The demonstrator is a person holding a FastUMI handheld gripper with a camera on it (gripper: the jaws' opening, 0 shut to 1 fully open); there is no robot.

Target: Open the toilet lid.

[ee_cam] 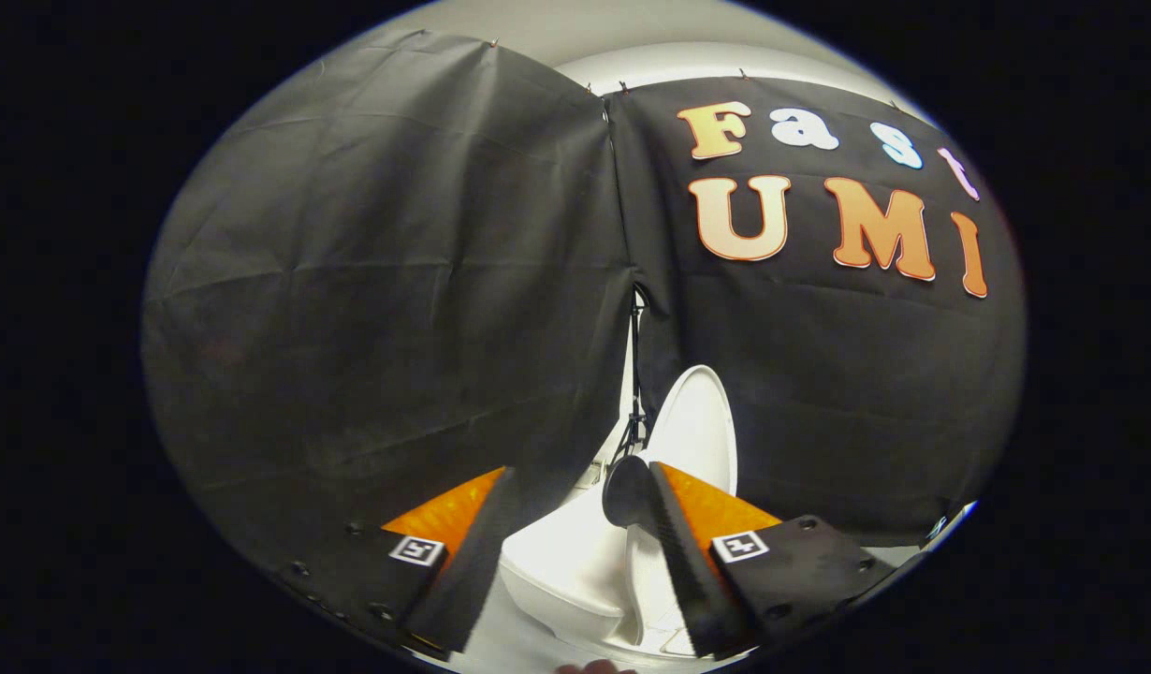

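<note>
The white toilet [561, 562] stands low against the black cloth wall, and I see its seat and bowl in the gap between my two fingers. Its white oval lid [697, 426] is raised and stands nearly upright, leaning back towards the cloth just beyond my right finger. My gripper [568, 485] is open, its fingers spread wide apart with nothing pressed between them. The tip of the right finger [674, 534] sits close by the lid's lower edge; I cannot tell whether it touches.
Black cloth walls [398, 281] close in the booth on the left and right behind the toilet. A thin black stand [636, 374] shows in the slit between the two cloths. A bit of a hand [594, 666] shows below the fingers.
</note>
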